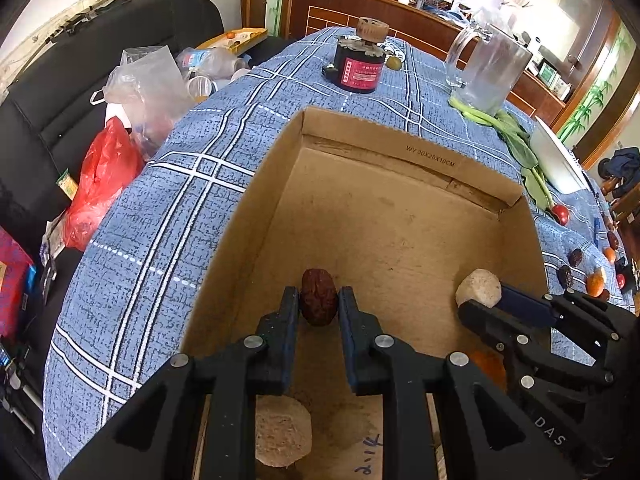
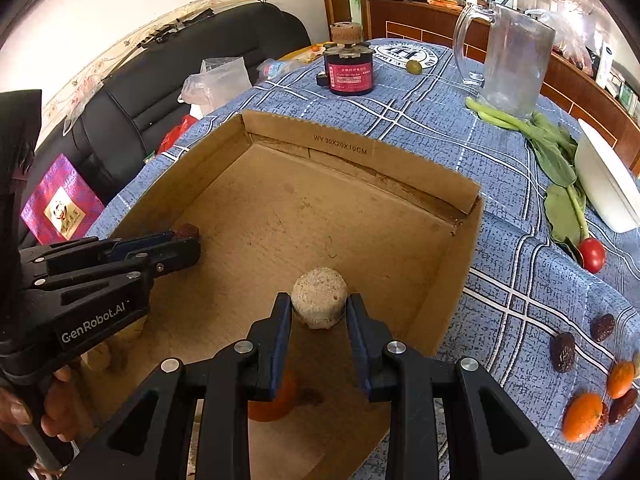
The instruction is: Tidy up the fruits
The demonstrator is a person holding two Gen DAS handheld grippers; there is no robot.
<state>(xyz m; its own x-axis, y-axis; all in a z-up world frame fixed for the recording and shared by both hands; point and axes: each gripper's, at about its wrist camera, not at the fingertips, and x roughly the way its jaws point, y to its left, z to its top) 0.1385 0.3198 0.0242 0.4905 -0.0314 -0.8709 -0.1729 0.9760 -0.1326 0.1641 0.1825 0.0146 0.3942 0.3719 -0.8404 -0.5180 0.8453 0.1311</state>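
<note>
my left claw is clenched on a red date inside the box, low over its floor; my right claw grips a pale puck in the box too; more dates and oranges lie right of the box.

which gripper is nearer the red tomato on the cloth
Right. The right gripper, shut on a pale puck, hangs over the box side closest to the red tomato; the left gripper sits farther across the box.
</note>
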